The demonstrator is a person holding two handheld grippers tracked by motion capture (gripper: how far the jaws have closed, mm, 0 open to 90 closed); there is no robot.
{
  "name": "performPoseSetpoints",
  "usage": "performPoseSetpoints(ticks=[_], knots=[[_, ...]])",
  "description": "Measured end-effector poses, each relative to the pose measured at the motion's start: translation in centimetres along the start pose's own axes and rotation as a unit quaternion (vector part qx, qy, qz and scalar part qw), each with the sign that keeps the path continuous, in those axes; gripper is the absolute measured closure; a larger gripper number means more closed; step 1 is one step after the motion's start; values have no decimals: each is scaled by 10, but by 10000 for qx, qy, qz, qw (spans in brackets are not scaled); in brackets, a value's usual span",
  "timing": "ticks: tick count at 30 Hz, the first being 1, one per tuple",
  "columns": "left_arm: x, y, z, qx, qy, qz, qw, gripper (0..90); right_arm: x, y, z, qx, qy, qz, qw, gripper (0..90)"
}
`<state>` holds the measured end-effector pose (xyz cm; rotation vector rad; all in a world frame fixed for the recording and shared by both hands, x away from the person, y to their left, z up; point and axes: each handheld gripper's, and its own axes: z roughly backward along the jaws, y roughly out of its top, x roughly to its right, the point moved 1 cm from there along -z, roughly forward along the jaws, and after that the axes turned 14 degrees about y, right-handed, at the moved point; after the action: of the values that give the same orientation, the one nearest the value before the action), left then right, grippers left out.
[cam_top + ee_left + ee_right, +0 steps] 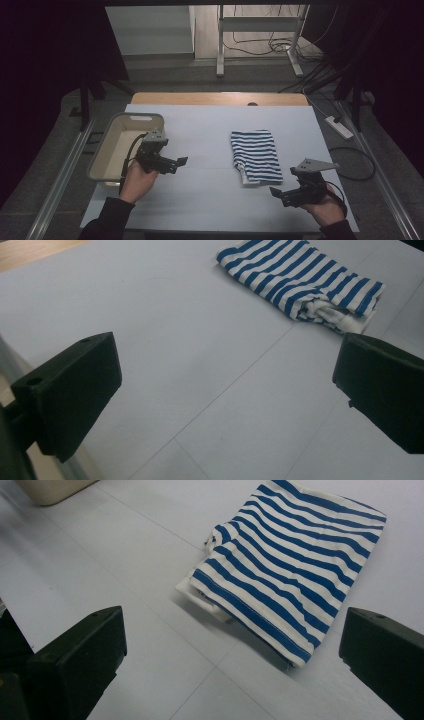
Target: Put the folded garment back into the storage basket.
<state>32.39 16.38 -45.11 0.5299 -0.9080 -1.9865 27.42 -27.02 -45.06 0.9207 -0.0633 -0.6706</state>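
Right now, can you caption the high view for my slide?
Folded blue-striped cloth lies on the white table between open left tongs and right tongs; beige bin at left.

A beige plastic bin sits at the left edge of the white table. Beyond it, at the top of the frame, stand a metal frame, floor cables and, at right, a power strip.

Soft striped cloth shirt on matt smooth table sheet; plastic bin.
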Motion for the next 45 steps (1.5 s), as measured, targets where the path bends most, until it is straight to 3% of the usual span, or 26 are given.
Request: performPoseSetpoints(ticks=[5,28,45], knots=[[2,7,-9,-3,-57,168,9998,0,3,1,-2,-23,36,32,10000,0],[16,32,-50,-150,19,-30,9999,0,10,4,-13,-247,-3,83,9997,0],[26,50,-86,-280,19,-64,9996,0,17,7,-20,-390,223,76,9990,0]])
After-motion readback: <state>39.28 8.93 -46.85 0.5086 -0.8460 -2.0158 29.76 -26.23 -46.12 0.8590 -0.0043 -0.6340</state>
